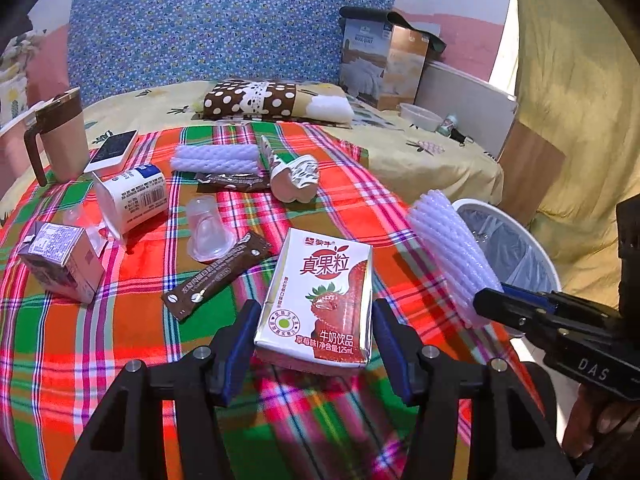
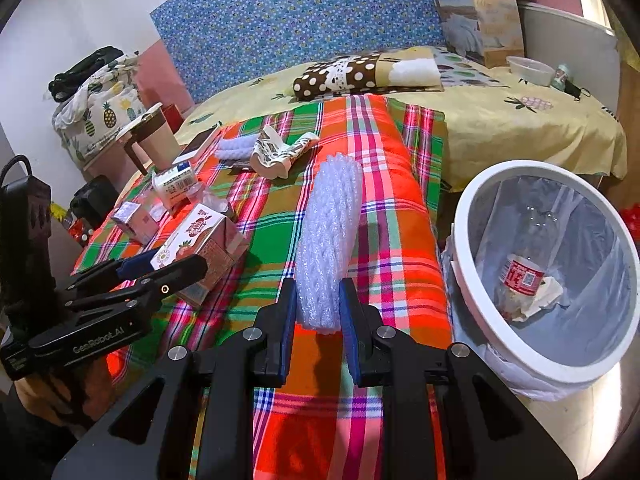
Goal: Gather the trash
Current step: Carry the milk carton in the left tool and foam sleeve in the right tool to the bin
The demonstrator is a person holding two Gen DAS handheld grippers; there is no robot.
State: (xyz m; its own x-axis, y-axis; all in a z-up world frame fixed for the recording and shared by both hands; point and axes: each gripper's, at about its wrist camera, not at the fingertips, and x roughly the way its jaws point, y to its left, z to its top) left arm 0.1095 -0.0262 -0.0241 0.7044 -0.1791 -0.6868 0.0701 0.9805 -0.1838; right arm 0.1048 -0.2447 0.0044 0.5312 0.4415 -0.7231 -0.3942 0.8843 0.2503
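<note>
White foam fruit netting, a long ribbed sleeve [image 2: 328, 240], is pinched at its near end between my right jaws [image 2: 318, 312], pressed in on both sides of it. Its long axis runs straight away from me, up the middle of the right wrist view, with the far end over the plaid red, green and orange blanket [image 2: 404, 216] on the bed. The round white waste bin with a clear liner [image 2: 476, 200] stands at the right of that frame, just beside the blanket's edge, with a clear plastic bottle with a red label [image 2: 520, 276] already lying inside. So the bin lies to the right of what I hold, and I judge the coming move to be a swing rightward until the sleeve hangs over the rim.

My left jaws [image 1: 312, 344] are spread and closing slightly around the white strawberry milk carton [image 1: 320, 296], low in the centre of the left wrist view. The carton lies flat on the blanket, its long axis pointing away along my fingers, one blue pad at each long side; I see a narrow gap on both sides, so it is not yet gripped. The left hand is plainly the nearer one to it.
</note>
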